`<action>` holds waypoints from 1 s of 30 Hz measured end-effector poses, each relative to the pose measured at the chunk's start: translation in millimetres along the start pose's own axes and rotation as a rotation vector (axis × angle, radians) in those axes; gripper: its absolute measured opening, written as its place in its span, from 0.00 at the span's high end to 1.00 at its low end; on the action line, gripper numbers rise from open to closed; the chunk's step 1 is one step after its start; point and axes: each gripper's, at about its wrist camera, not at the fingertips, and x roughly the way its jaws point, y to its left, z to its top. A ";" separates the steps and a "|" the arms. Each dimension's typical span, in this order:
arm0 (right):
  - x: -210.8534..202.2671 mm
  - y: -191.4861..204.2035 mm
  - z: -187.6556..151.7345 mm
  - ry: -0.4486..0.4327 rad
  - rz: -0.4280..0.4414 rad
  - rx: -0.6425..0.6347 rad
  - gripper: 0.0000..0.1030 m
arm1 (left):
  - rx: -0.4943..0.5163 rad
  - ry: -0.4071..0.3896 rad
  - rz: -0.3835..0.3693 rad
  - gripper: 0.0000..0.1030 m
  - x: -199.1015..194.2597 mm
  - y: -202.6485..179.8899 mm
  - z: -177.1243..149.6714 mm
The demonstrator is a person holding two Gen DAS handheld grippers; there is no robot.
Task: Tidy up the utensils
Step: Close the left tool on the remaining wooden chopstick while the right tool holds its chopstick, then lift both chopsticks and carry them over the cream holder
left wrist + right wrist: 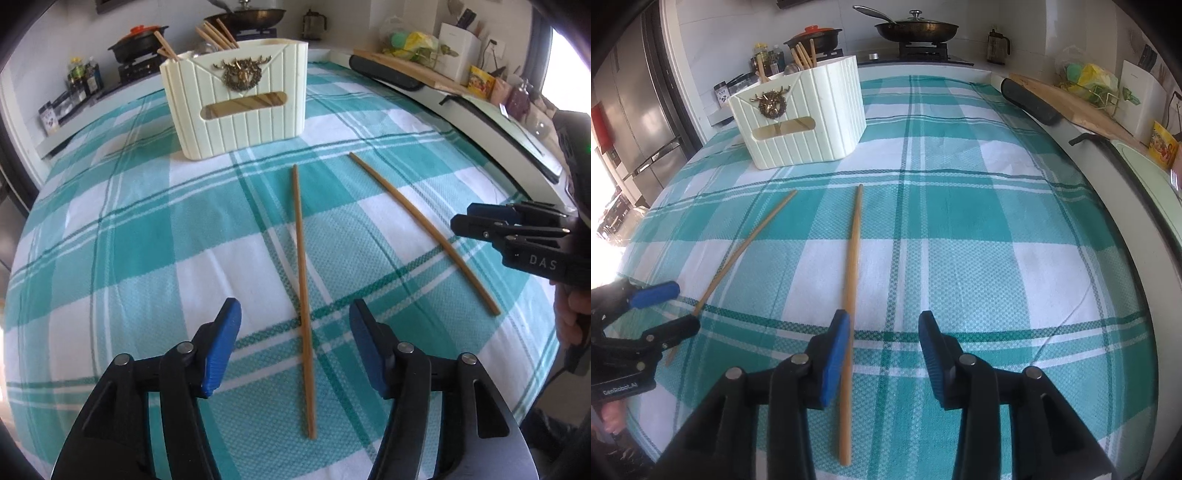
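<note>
pickup step: two chopsticks lying loose on cloth point(110, 229), well short of holder point(236, 107). left gripper point(295, 347) spread, straddling left chopstick point(301, 280); right gripper point(884, 354) spread, prob. touching right chopstick point(851, 280). next: close, lift, drop in holder.

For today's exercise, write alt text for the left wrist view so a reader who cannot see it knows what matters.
Two wooden chopsticks lie loose on a teal-and-white checked tablecloth, one between the open jaws of the left hand-held gripper. Behind them stands a cream utensil holder already holding several chopsticks. The right hand-held gripper enters from the right edge.
</note>
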 end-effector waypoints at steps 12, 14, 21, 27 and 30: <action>55.7 30.2 56.7 0.194 0.044 -0.162 0.62 | 0.163 0.148 0.013 0.45 73.6 -4.1 66.9; 69.1 33.9 67.0 0.216 0.037 -0.178 0.62 | 0.157 0.165 -0.003 0.52 78.3 -3.0 76.1; 86.3 37.8 99.1 0.224 0.015 -0.191 0.94 | 0.084 0.124 -0.055 0.98 76.4 6.0 93.3; 31.7 33.3 109.1 0.059 0.114 -0.098 0.94 | 0.004 -0.070 -0.081 0.97 9.4 27.9 105.6; -10.2 34.9 114.9 -0.053 0.154 -0.076 0.94 | -0.024 -0.144 -0.091 0.97 -23.7 40.0 113.9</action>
